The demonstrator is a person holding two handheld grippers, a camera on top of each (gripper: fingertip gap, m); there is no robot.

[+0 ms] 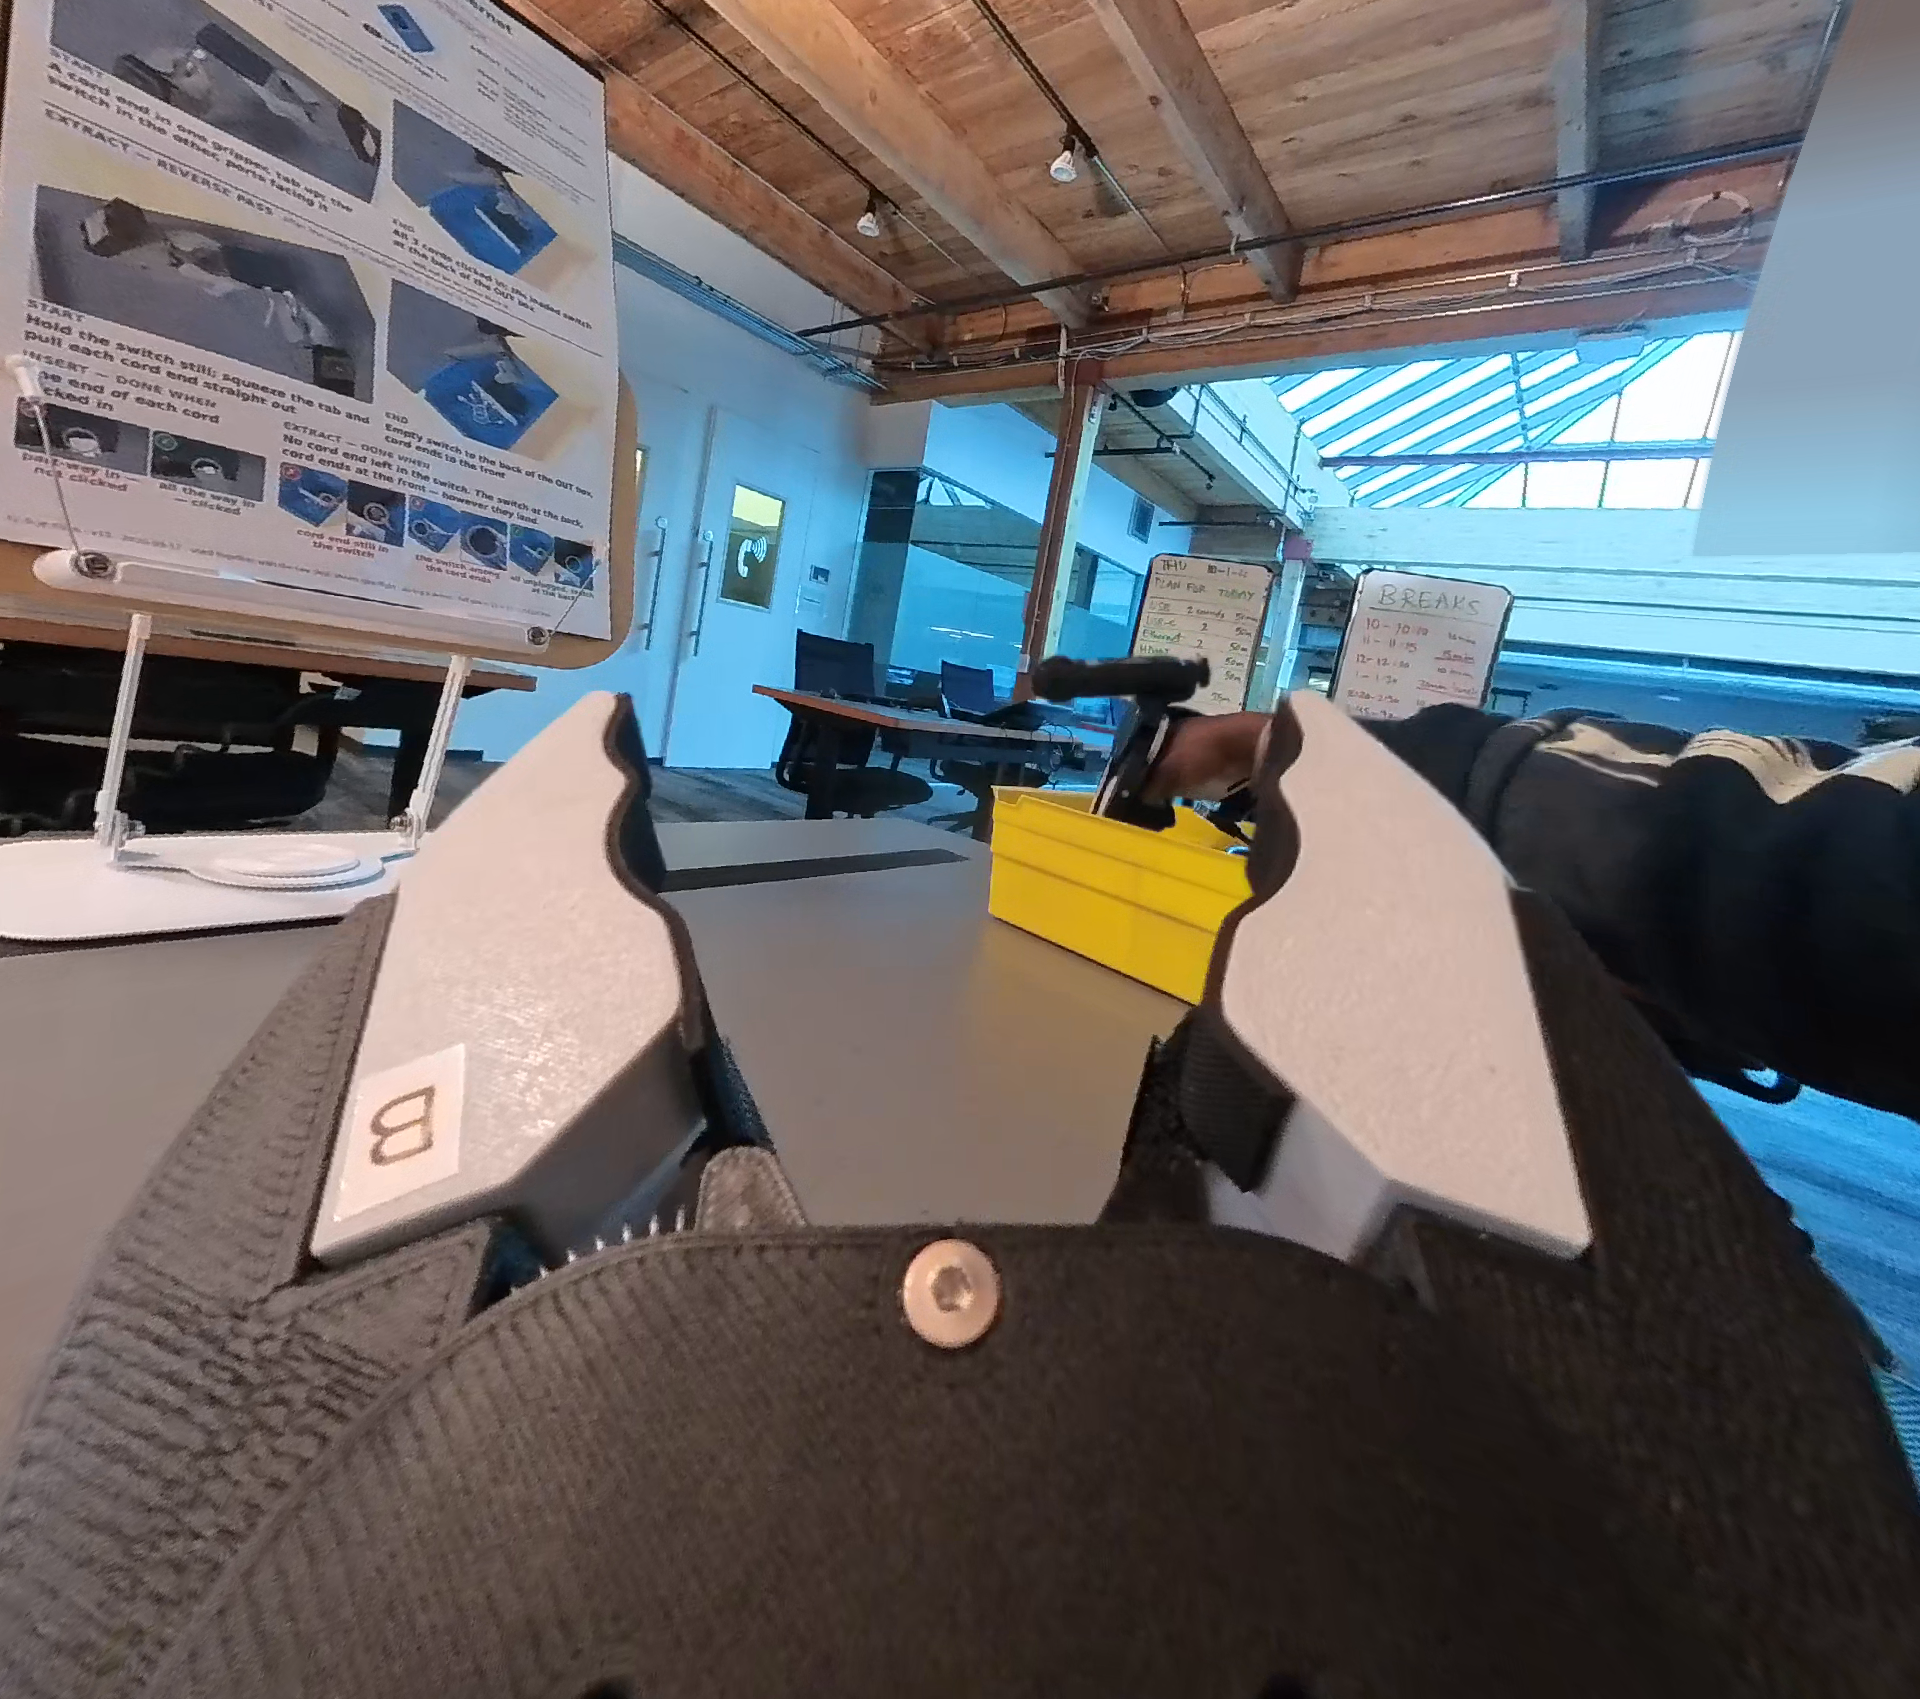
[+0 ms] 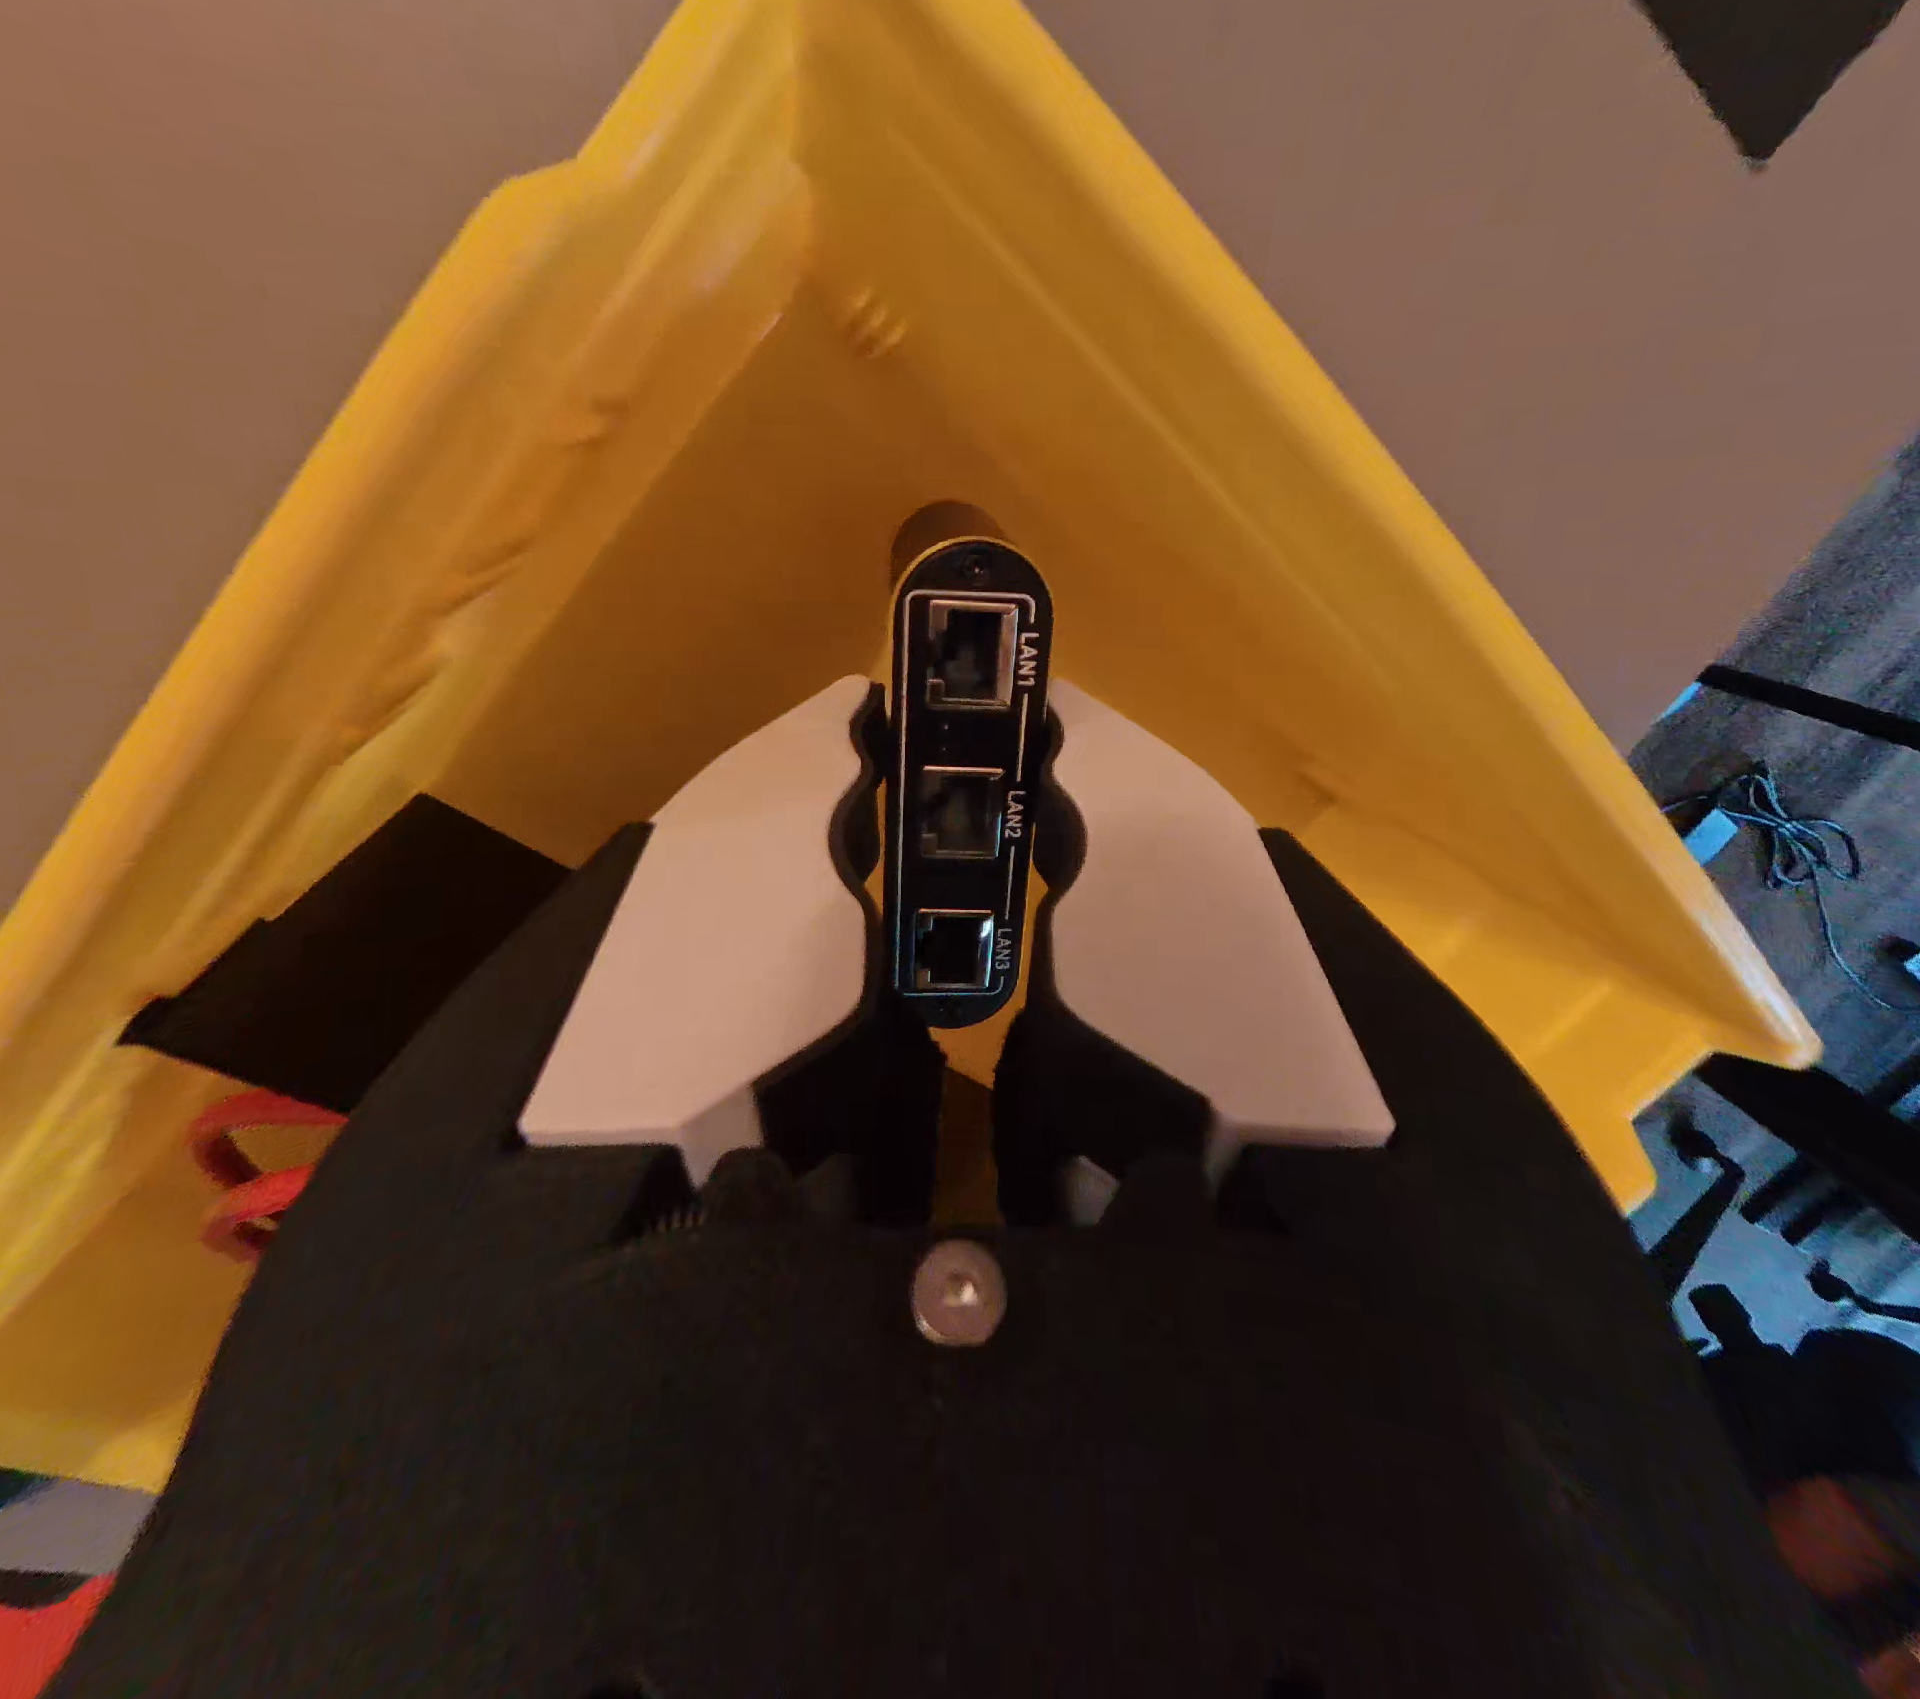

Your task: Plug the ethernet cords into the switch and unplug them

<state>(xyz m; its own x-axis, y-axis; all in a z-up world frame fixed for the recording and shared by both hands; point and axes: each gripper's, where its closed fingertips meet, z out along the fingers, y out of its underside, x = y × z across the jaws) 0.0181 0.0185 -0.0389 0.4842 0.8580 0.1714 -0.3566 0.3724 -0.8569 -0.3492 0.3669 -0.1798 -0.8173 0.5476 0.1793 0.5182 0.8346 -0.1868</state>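
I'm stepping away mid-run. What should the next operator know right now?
Right gripper: shut on the switch, held inside the yellow bin, ports facing the camera.
Left gripper: open, empty, above the grey table beside the bin.
Done: switch picked up. All three ports are empty.
Left: bring the switch out, fetch cords, plug each in, then unplug. No cord is clearly visible; something red lies at the bin's edge.

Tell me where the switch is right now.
In the right wrist view the switch is clamped in the right claw, port face toward the camera, inside the yellow bin near its far corner. All three ports look empty.
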